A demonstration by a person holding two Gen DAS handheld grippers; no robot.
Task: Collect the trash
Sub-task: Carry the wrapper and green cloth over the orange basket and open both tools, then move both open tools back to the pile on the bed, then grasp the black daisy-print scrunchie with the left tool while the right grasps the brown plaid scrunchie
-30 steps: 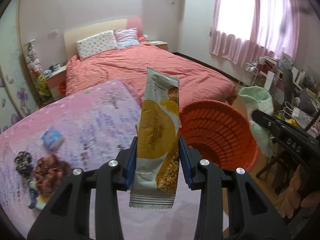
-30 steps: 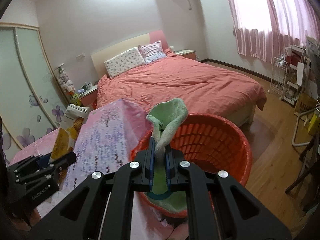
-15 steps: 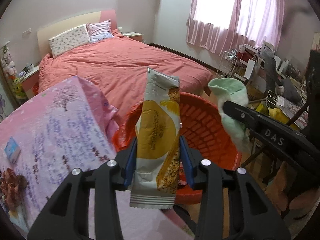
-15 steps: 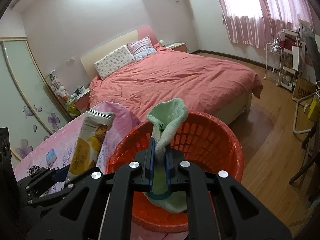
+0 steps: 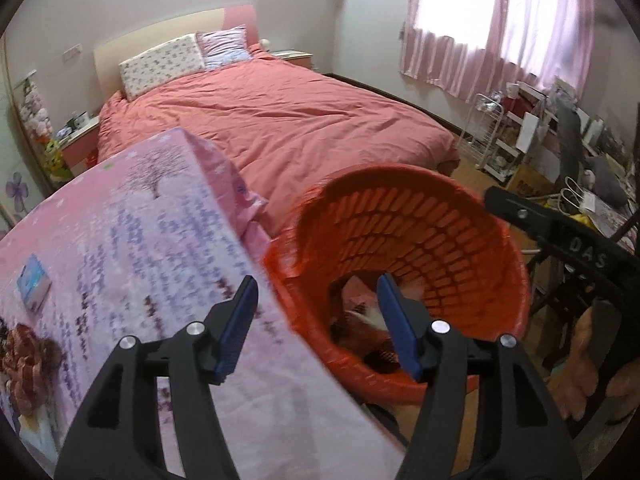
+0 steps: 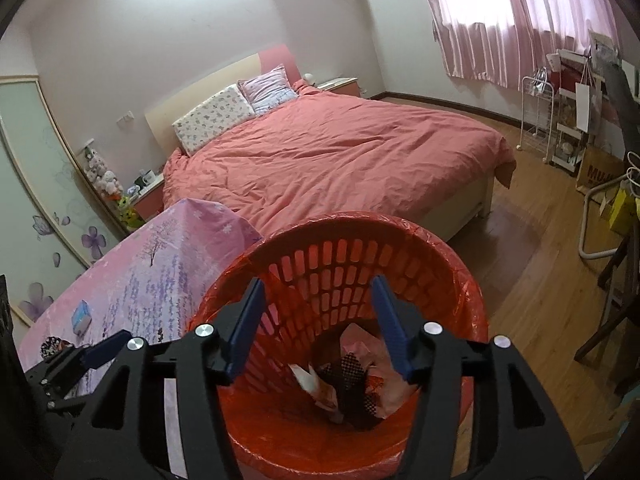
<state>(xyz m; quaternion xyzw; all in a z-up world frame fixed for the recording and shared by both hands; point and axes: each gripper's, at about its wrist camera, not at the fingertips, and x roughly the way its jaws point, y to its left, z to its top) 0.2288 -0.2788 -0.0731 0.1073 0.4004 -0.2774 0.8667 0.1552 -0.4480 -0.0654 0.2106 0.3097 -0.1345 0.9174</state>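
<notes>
Left hand-held gripper [image 5: 316, 300] spread wide, nothing between its blue pads, hovering at the edge where bench [image 5: 120, 240] meets orange basket [image 5: 400, 184]. Right hand-held gripper [image 6: 318, 300] also spread wide and empty, directly over the basket mouth [image 6: 440, 248].

Right wrist view only: straight look down into the basket, trash pile [image 6: 352, 376] at the bottom — pink crumpled wrapper, black mesh piece, white scraps. Red liner bag folded over the rim. Left hand-held gripper's blue tip [image 6: 106, 348] visible low at left, over the bench.

Left wrist view only: basket seen from the side, tilted, contents [image 5: 360, 320] blurred and partly hidden behind the right-hand finger. Right hand-held gripper's black arm [image 5: 560, 240] entering from the right, above the basket rim. Left of the fingers on the bench: small blue packet [image 5: 34, 284] and dark red crumpled item [image 5: 24, 368], well apart from the basket. Blue packet also in right wrist view [image 6: 82, 316], far left.

Beyond both grippers: bed [image 6: 340, 160] with salmon cover, pink curtains [image 6: 500, 20] at right.
</notes>
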